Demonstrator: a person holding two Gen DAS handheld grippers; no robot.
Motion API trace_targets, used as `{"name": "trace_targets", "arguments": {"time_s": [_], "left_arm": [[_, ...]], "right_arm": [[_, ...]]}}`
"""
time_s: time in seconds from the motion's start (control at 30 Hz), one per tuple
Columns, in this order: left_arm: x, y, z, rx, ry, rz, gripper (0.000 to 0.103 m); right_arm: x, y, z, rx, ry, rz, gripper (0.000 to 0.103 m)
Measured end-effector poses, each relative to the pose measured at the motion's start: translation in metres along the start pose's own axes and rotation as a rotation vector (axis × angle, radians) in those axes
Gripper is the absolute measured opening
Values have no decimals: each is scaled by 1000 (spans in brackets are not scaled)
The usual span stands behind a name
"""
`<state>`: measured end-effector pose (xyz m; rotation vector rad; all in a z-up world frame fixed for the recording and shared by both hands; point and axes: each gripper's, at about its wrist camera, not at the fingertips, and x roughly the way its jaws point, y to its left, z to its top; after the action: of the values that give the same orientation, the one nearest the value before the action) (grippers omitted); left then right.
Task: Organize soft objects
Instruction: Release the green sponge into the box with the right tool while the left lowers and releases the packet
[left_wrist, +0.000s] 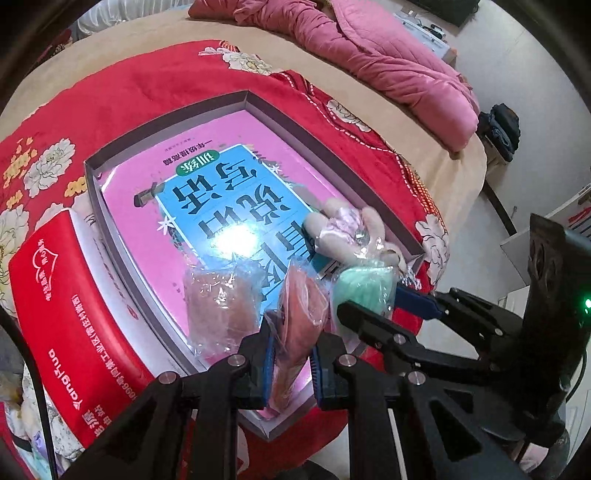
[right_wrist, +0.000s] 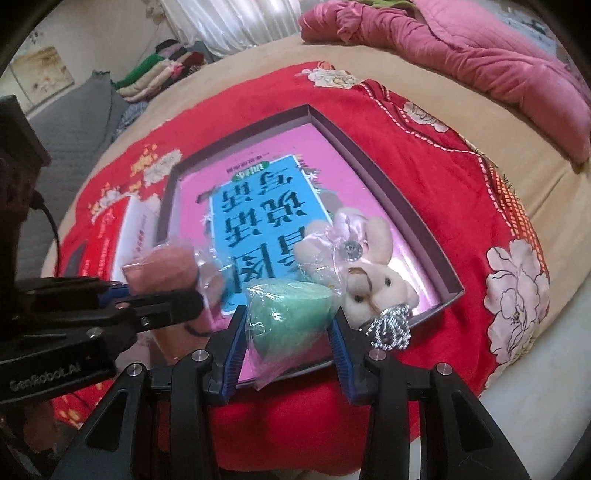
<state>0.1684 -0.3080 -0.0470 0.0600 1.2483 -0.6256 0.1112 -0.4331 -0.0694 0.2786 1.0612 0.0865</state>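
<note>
A shallow grey box (left_wrist: 92, 173) (right_wrist: 373, 162) lies on a red flowered blanket and holds a pink and blue book (left_wrist: 207, 199) (right_wrist: 251, 218). My left gripper (left_wrist: 291, 354) is shut on a pink puff in clear wrap (left_wrist: 299, 314) (right_wrist: 162, 266) at the box's near edge. A second pink wrapped puff (left_wrist: 221, 306) lies on the book beside it. My right gripper (right_wrist: 288, 347) (left_wrist: 373, 310) is shut on a mint green wrapped puff (right_wrist: 288, 314) (left_wrist: 365, 291). A small plush rabbit (right_wrist: 373, 273) (left_wrist: 354, 229) with a silver chain (right_wrist: 391, 328) lies in the box's near right corner.
A red carton (left_wrist: 66, 317) (right_wrist: 107, 236) lies left of the box. A rumpled pink quilt (left_wrist: 388, 55) (right_wrist: 461, 48) is at the far side of the bed. Folded clothes (right_wrist: 155, 74) are stacked beyond the bed. The floor (left_wrist: 517, 92) is to the right.
</note>
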Motion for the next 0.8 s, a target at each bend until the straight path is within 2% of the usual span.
{"name": "trace_targets", "arguments": {"time_s": [0.13,0.43,0.5,0.53,0.57,0.8], "left_arm": [[1,2,1,-13,-1,-13,17],[9,6,4,-16,22,-9,17],[12,7,5,-18,27,0,17],[13,8,6,-19,28,1,17],[13,8,7,-20,28,3,17],[15,11,11,-23,29,28,17]], "right_arm": [[8,-8,6,0,8,-46,45],[10,-12,9,2,6,-10,46],[6,-11,8,2,-2,10,50],[5,-11,7,2,-6,14,58],[3,-12,7,3,-13,19,60],[-11,-11,5,-1,-35,27,61]]}}
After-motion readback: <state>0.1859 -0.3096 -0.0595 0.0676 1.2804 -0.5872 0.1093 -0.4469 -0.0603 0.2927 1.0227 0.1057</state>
